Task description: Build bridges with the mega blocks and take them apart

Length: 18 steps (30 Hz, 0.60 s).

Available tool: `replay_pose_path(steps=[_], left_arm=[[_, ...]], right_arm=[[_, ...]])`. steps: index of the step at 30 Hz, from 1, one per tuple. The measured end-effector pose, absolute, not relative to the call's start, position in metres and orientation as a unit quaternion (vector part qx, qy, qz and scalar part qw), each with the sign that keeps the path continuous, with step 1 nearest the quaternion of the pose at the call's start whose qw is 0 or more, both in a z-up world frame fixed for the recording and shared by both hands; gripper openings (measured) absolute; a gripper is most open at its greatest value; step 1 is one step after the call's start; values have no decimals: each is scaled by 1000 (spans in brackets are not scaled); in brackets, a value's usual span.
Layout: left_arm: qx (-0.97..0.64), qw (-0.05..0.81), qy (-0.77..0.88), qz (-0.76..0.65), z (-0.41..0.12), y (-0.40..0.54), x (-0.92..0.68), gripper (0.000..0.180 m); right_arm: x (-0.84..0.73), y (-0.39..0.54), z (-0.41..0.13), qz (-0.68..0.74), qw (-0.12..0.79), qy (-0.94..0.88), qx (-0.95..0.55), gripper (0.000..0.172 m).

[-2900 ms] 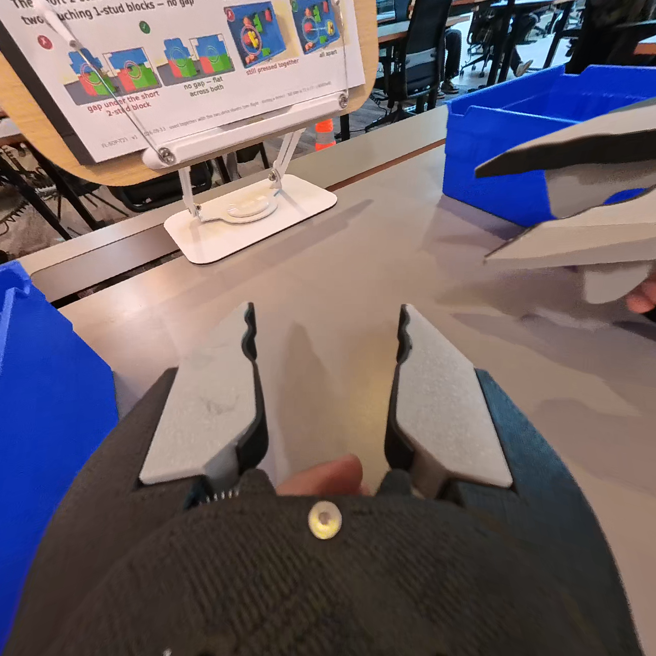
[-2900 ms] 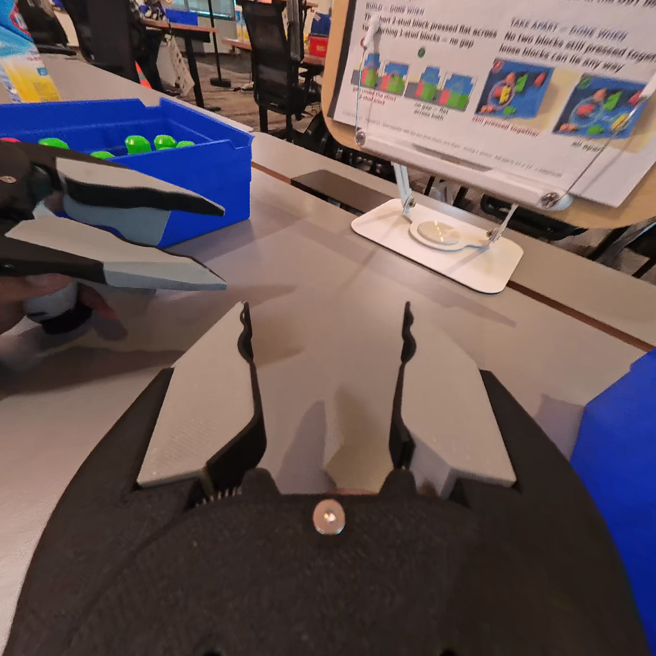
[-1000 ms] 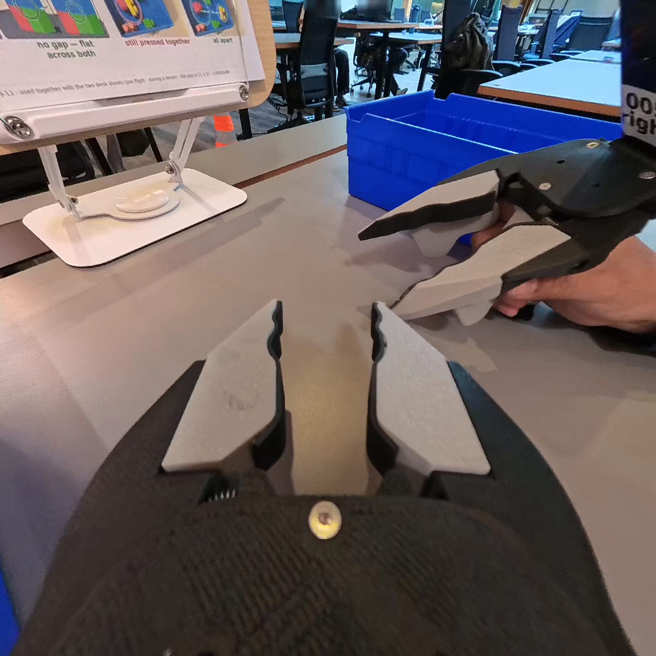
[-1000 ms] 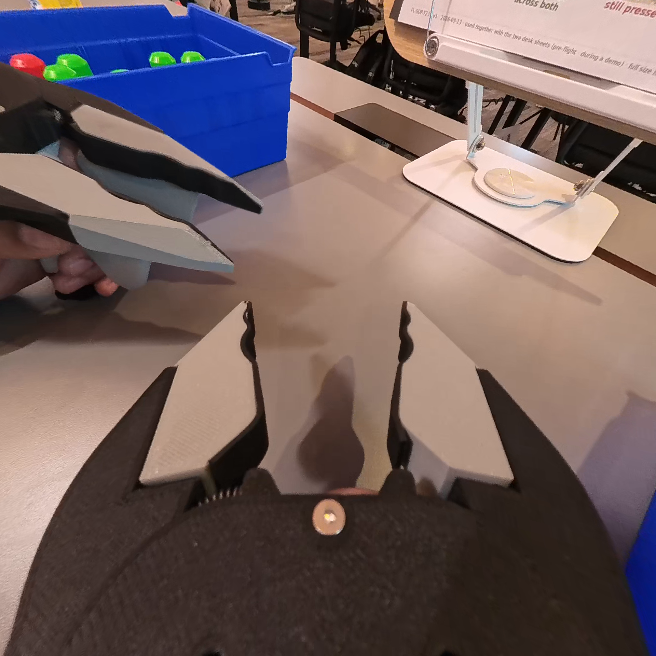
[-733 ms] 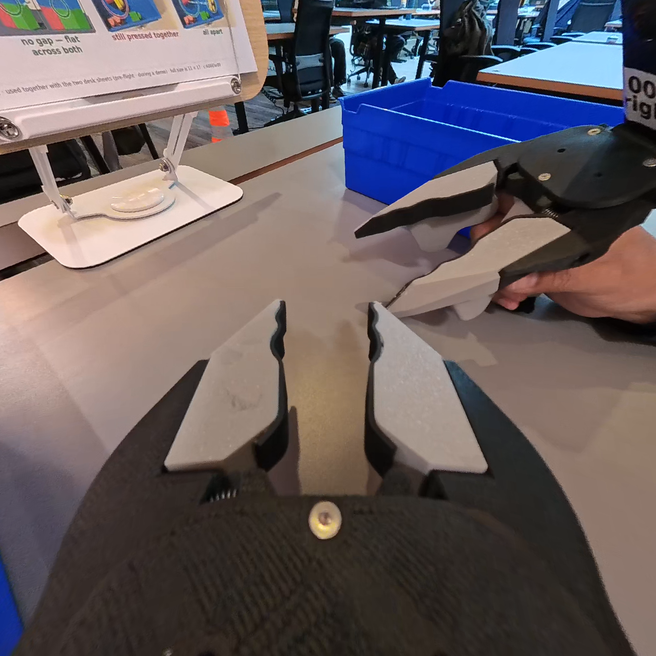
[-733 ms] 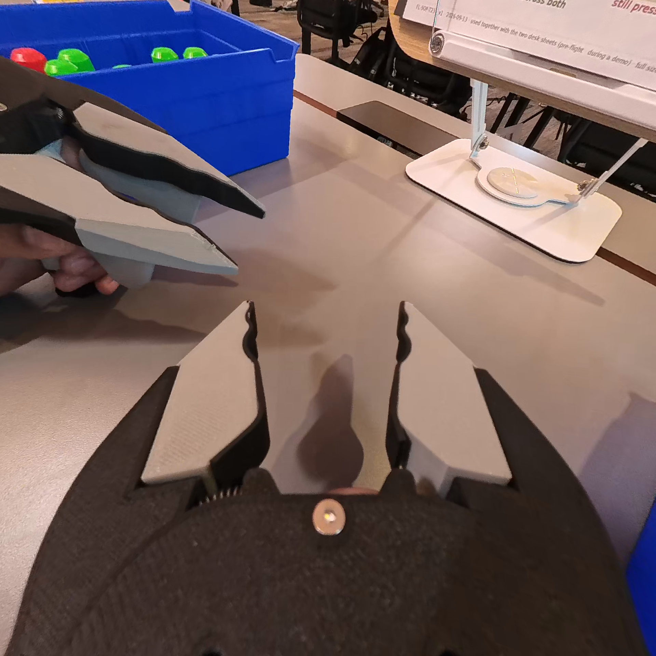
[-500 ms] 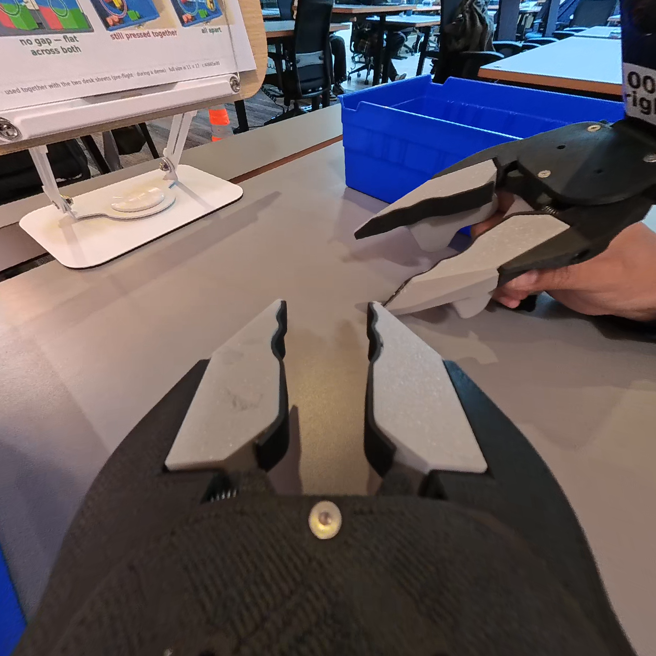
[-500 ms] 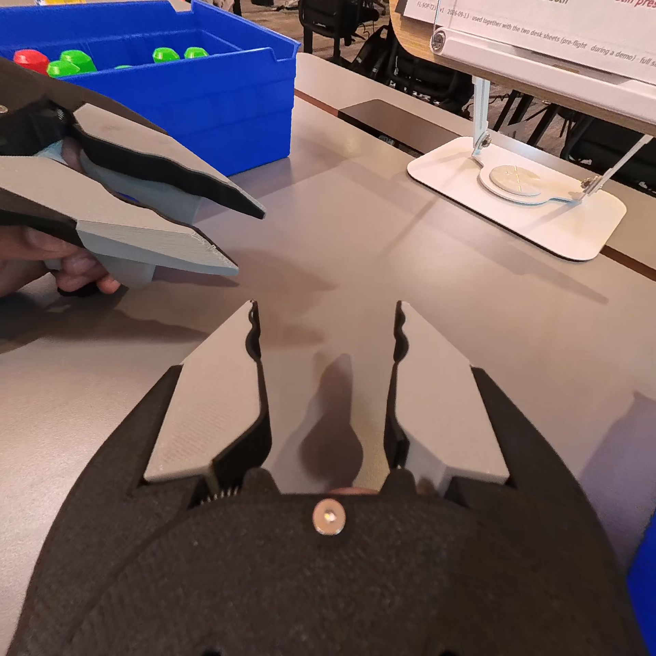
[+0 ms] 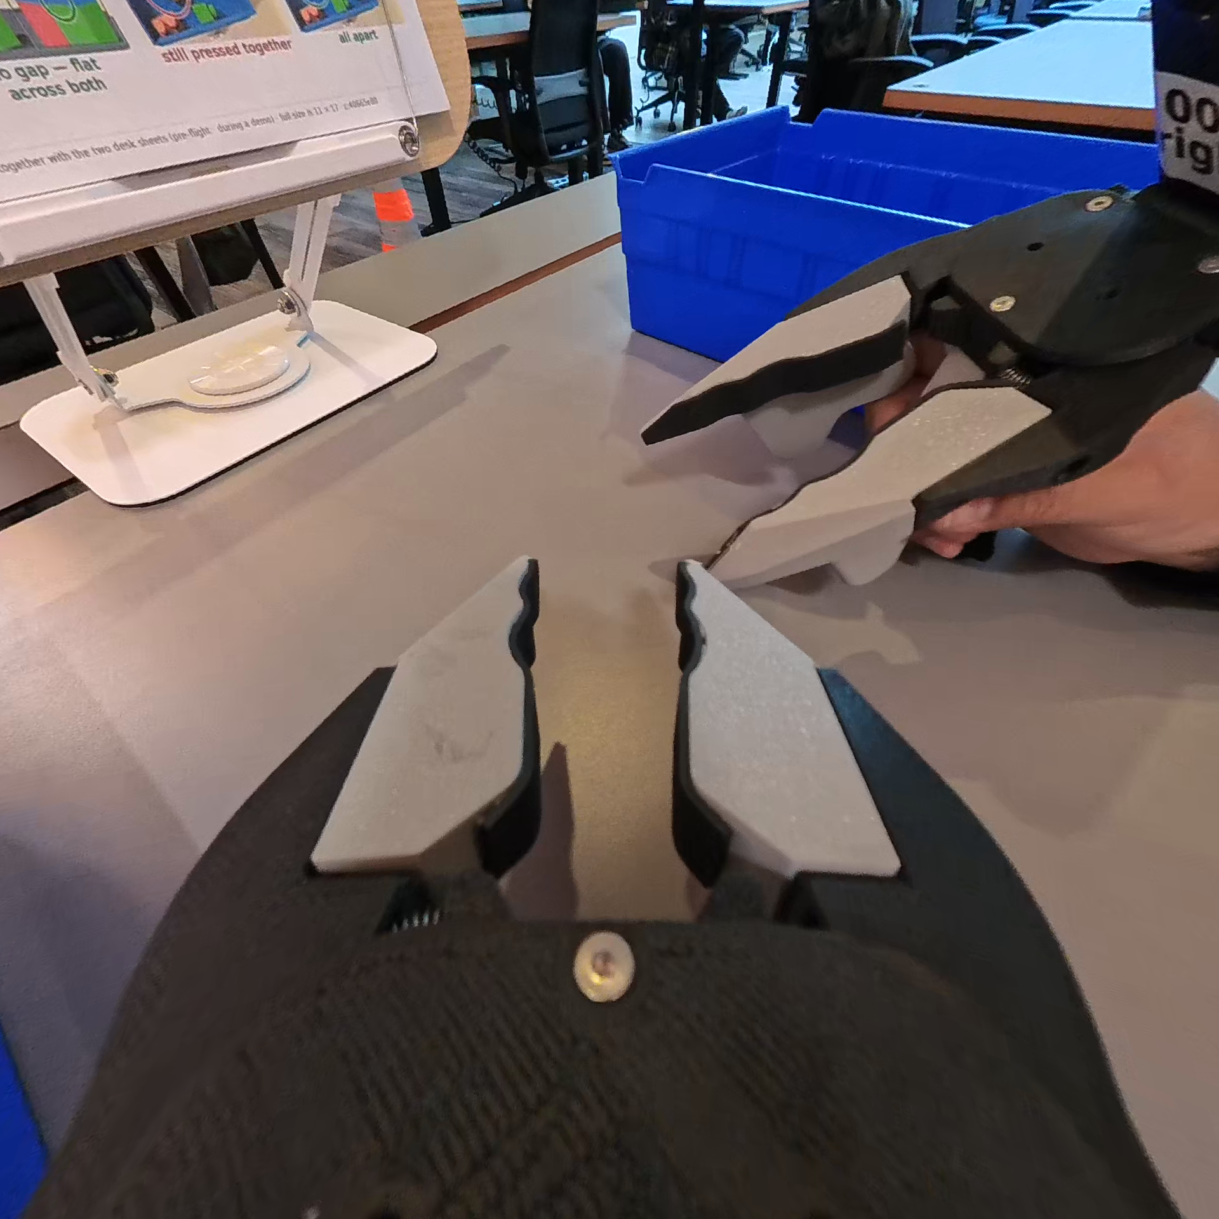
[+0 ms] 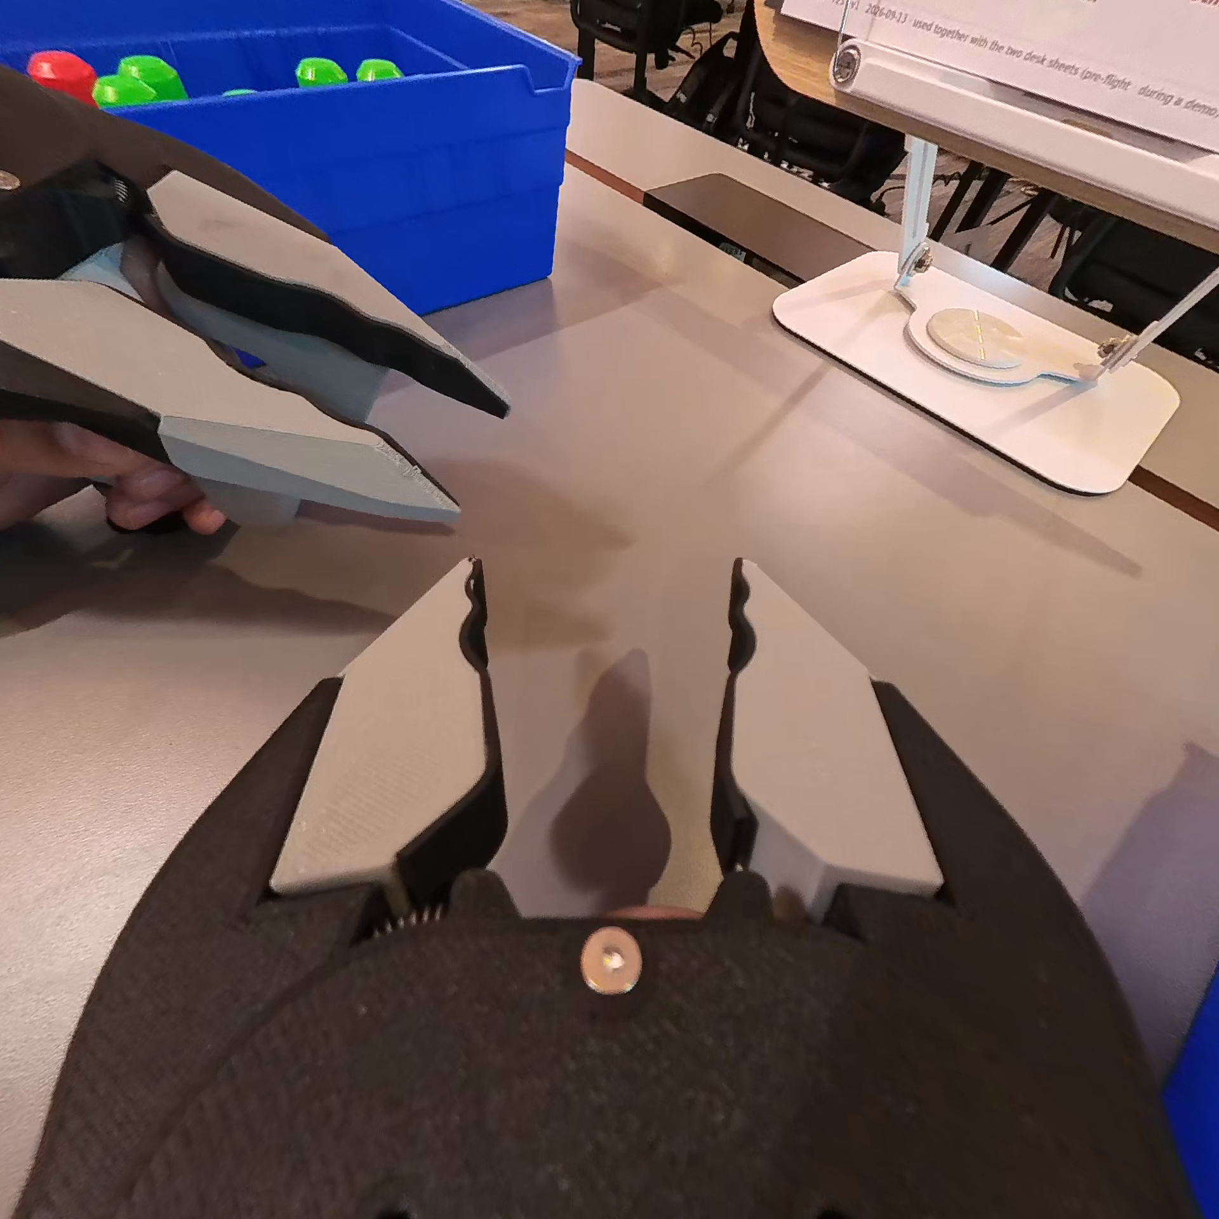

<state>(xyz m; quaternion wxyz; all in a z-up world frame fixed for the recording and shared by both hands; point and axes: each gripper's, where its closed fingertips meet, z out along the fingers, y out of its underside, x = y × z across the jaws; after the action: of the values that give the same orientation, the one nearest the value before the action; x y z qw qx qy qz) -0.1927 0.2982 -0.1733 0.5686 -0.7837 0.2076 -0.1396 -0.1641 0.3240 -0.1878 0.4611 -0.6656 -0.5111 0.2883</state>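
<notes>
My left gripper (image 9: pixel 607 580) is open with nothing between its fingers, low over the grey table (image 9: pixel 330 593). My right gripper (image 10: pixel 605 580) is open wider and also holds nothing. Each shows in the other's view: the right gripper (image 9: pixel 686 495) at the right of the left wrist view, the left gripper (image 10: pixel 471 462) at the left of the right wrist view; their tips lie close together. Green (image 10: pixel 152 76) and red (image 10: pixel 62 72) mega blocks lie in a blue bin (image 10: pixel 422 171) behind the left gripper.
A second blue bin (image 9: pixel 758 264) stands behind the right gripper. A white stand (image 9: pixel 218 389) holds an instruction sheet (image 9: pixel 198 86) at the table's far edge. Another blue bin's edge (image 10: pixel 1194 1088) shows at the lower right. Office chairs and desks lie beyond.
Both grippers have narrowed their jaws a little while holding nothing. Both have swung toward each other over the table, so their tips have come close.
</notes>
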Motion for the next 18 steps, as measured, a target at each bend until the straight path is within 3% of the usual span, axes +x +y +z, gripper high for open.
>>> replay_pose_path(steps=[18], left_arm=[[-785, 566, 213, -138, -174, 298, -192, 37]], right_arm=[[-164, 323, -189, 288, 458, -514, -666, 70]])
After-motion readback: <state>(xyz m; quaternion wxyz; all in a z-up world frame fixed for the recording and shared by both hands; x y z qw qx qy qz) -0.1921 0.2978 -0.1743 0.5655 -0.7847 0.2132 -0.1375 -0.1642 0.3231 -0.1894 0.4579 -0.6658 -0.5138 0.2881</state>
